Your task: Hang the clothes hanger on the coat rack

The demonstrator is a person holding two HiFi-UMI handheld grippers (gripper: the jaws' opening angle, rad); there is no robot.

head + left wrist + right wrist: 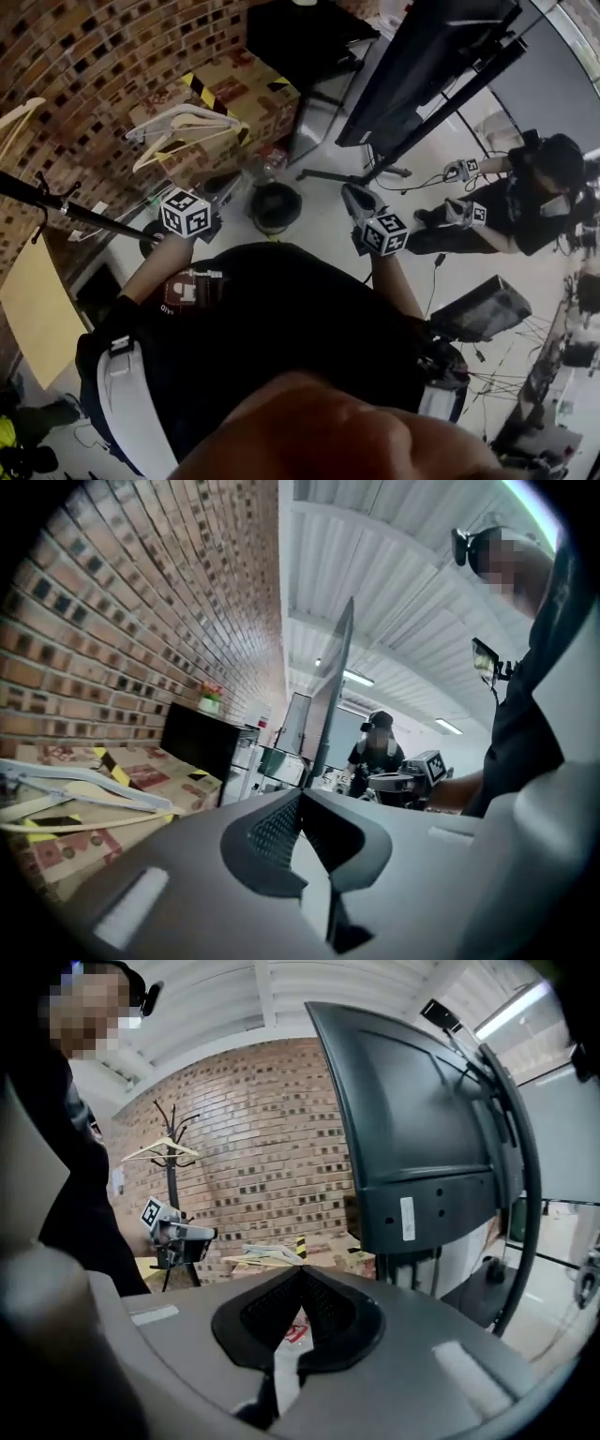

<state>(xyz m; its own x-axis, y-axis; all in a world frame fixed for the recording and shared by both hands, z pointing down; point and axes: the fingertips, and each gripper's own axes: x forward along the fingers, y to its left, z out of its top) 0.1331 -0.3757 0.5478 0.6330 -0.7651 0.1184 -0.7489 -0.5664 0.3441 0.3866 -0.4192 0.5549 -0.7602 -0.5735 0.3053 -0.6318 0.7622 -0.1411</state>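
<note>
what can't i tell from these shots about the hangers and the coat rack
Hangers on the box: head view, overlapping, count unclear.
Coat rack top: head view, cut off by the left edge.
Its lower pole: right gripper view, behind the left tongs.

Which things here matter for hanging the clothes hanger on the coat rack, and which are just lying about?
For the job: pale clothes hangers; black metal coat rack.
Lying about: taped brown cardboard box; large black monitor on its stand.

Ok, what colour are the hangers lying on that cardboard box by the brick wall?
White and pale cream. The hangers show best in the head view, on the cardboard box.
</note>
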